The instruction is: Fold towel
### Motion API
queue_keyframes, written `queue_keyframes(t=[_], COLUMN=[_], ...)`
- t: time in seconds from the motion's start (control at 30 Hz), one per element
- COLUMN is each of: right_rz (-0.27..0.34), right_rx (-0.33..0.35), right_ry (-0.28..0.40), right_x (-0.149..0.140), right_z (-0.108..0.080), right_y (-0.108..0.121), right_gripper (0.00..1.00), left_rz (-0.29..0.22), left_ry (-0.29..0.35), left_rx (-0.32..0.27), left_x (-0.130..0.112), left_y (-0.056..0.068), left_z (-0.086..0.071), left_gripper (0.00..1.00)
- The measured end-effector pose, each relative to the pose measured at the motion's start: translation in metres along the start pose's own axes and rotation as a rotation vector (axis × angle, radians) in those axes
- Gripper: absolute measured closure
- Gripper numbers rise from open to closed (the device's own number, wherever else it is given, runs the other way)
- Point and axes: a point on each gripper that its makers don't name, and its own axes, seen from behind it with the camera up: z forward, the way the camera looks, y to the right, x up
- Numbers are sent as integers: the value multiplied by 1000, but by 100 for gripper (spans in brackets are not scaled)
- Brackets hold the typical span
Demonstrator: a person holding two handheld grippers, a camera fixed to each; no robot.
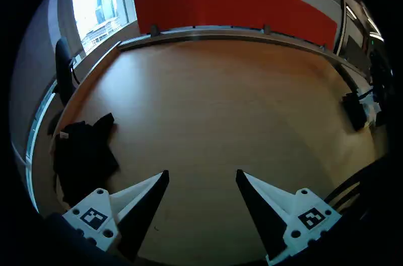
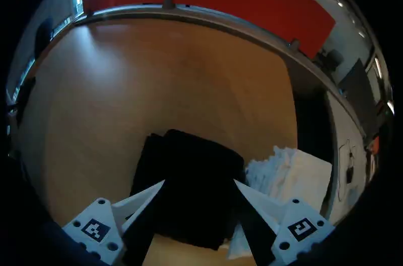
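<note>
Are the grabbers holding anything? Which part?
Nothing is held. The left gripper is open over the wooden table, and the right gripper is open over the folded black towel, not pinching it.

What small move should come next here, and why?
Probably swing the left gripper toward the crumpled black cloth near the table edge. Its jaws stand open and empty, while the black towel below the open right gripper already looks folded.
</note>
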Motion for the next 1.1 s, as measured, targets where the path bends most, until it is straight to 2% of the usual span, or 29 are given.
queue_keyframes(t=[0.6, 0.8, 1.1], right_rz=[6, 2, 4], right_rx=[23, 21, 12], right_ry=[-47, -43, -8], right_x=[-10, -8, 3], right_z=[29, 27, 12], right_y=[3, 4, 3], right_gripper=[15, 15, 15], left_rz=[0, -1, -3], left_ry=[-20, -17, -3], left_rx=[30, 30, 22], left_x=[-8, -6, 0], left_y=[-5, -6, -7], left_z=[-6, -6, -4], left_gripper=[1, 1, 1])
